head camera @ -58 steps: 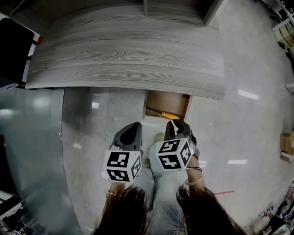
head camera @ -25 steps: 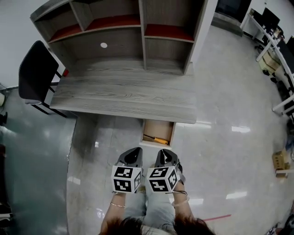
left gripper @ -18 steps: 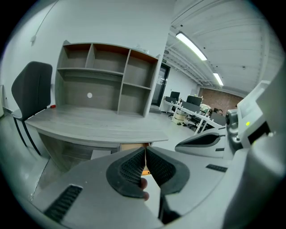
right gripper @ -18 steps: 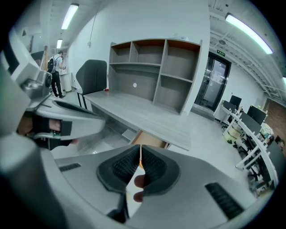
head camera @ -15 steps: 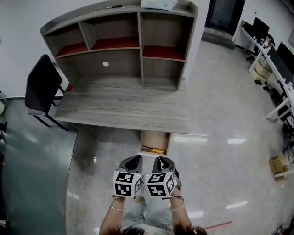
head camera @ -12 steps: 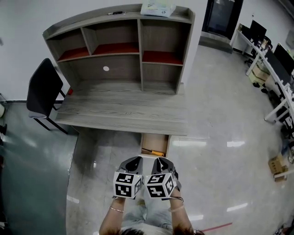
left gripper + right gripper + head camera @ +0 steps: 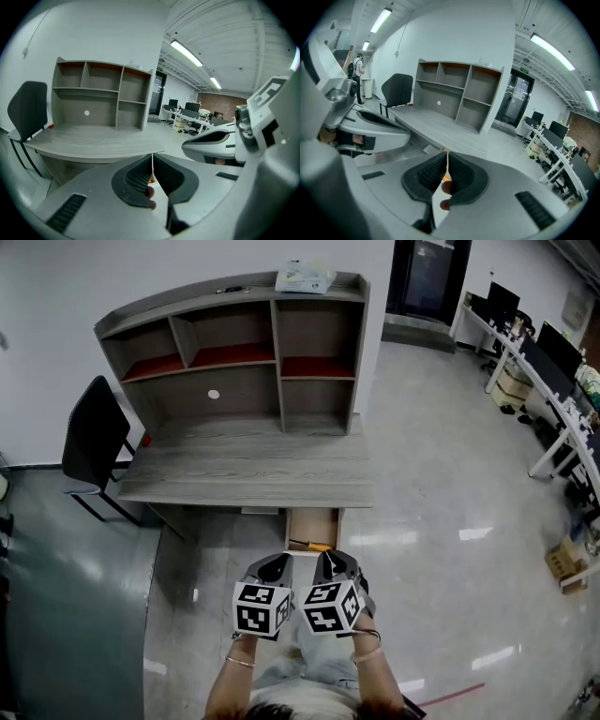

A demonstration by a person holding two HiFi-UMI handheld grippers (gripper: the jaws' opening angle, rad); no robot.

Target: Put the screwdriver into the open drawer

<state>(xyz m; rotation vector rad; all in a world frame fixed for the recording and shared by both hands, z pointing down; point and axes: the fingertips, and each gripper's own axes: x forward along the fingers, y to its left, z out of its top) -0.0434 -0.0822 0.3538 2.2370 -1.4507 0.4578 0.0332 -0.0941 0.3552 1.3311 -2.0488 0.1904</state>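
In the head view you hold the left gripper [image 7: 277,561] and the right gripper [image 7: 331,559] side by side just before the open drawer [image 7: 314,524], which juts from under the counter's [image 7: 244,470] front edge. The screwdriver [image 7: 311,546] lies across the drawer's near end. Only the gripper views show your jaws: each pair is pressed together with nothing between, hiding the drawer except for an orange sliver at the seam.

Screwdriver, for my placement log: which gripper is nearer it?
Right. The right gripper sits just short of the screwdriver, at its orange handle; the left gripper lies farther, off its tip.
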